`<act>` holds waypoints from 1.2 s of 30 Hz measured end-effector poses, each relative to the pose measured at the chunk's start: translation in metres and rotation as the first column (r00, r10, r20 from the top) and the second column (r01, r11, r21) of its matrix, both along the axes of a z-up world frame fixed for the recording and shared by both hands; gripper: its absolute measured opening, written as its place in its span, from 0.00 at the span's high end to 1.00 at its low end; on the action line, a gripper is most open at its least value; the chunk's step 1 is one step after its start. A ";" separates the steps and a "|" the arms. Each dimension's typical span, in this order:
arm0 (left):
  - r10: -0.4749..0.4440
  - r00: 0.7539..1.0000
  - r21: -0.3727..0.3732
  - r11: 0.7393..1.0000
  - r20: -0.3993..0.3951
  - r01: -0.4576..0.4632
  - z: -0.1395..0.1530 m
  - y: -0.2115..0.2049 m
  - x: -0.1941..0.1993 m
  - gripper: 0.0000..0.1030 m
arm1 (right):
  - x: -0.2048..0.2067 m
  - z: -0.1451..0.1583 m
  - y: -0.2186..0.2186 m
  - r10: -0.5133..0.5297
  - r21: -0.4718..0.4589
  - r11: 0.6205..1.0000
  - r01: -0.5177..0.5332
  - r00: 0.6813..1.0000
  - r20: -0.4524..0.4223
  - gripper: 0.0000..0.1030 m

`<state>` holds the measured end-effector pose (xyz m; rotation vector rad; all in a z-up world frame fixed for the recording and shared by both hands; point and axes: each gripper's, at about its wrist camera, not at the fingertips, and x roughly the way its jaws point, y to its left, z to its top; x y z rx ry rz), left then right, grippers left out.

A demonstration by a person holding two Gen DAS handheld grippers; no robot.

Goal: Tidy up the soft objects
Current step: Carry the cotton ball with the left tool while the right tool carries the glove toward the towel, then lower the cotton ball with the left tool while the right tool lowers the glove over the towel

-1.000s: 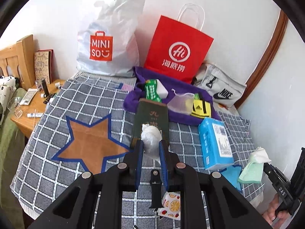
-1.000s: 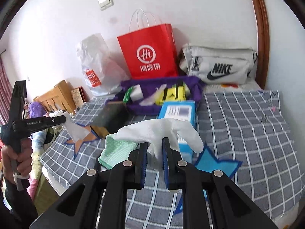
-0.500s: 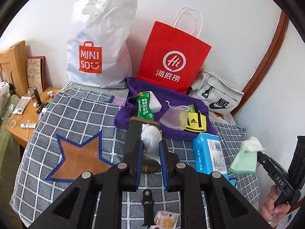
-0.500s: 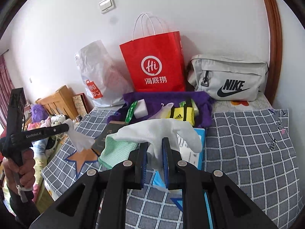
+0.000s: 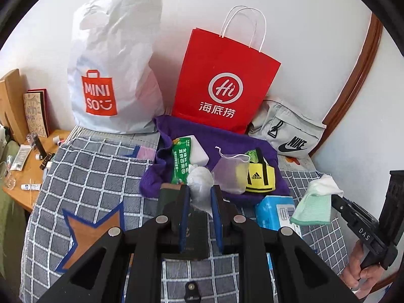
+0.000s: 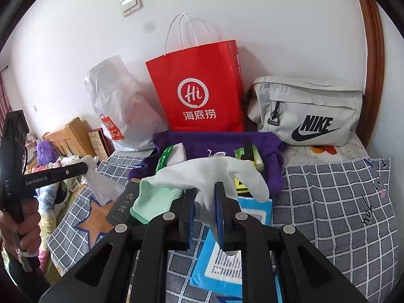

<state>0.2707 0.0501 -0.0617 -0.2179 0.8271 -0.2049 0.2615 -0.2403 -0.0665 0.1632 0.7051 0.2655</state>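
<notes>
My left gripper (image 5: 200, 197) is shut on a small white cloth wad (image 5: 200, 185), held above the checked bedspread just short of the purple cloth (image 5: 227, 139). My right gripper (image 6: 205, 197) is shut on a white glove with a green cuff (image 6: 214, 174), which also shows at the right of the left wrist view as the glove (image 5: 315, 202). On the purple cloth lie a green-labelled white pack (image 5: 188, 156), a clear drawstring pouch (image 5: 231, 174) and a small yellow Adidas bag (image 5: 260, 176).
Against the wall stand a white Miniso bag (image 5: 113, 70), a red paper bag (image 5: 224, 88) and a grey Nike pouch (image 5: 287, 131). A dark green booklet (image 6: 123, 204) and a blue tissue pack (image 5: 275, 209) lie on the bed. A wooden nightstand (image 5: 22, 166) is at the left.
Both grippers have moved forward over the bed toward the purple cloth and the bags, each still holding its item. The bags now look larger and closer.
</notes>
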 end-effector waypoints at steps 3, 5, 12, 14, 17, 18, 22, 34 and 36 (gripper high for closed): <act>0.000 1.000 0.011 1.000 -0.009 0.000 -0.002 -0.005 0.014 0.84 | 0.017 0.000 -0.001 -0.004 -0.016 1.000 0.004 1.000 -0.014 0.85; -0.004 1.000 0.009 1.000 -0.013 0.004 -0.003 -0.007 0.021 0.84 | 0.027 -0.001 0.000 -0.021 -0.040 0.999 0.020 1.000 -0.011 0.85; -0.005 1.000 0.014 1.000 -0.030 0.005 -0.011 -0.013 0.049 0.84 | 0.060 -0.006 -0.004 -0.048 -0.049 0.998 0.047 0.999 -0.016 0.85; -0.006 1.000 0.018 1.000 -0.029 0.007 -0.013 -0.015 0.055 0.84 | 0.069 -0.007 -0.003 -0.066 -0.088 0.994 0.065 0.998 -0.009 0.85; -0.016 0.999 0.020 1.000 -0.032 0.016 -0.015 -0.018 0.067 0.84 | 0.079 -0.007 -0.002 -0.074 -0.116 0.990 0.074 0.997 -0.002 0.85; -0.016 0.999 0.023 1.000 -0.032 0.017 -0.015 -0.019 0.070 0.84 | 0.084 -0.006 -0.002 -0.075 -0.116 0.991 0.074 0.997 0.000 0.85; -0.022 0.999 0.023 0.999 -0.037 0.023 -0.016 -0.025 0.087 0.84 | 0.098 -0.005 -0.003 -0.081 -0.103 0.991 0.081 0.997 0.006 0.85; -0.050 0.998 0.008 0.999 -0.043 0.050 -0.019 -0.050 0.133 0.84 | 0.152 -0.030 -0.013 -0.126 -0.044 0.991 0.124 0.990 -0.057 0.83; -0.065 0.996 0.014 0.998 -0.058 0.066 -0.027 -0.057 0.140 0.84 | 0.160 -0.040 -0.015 -0.134 -0.032 0.991 0.132 0.988 -0.075 0.83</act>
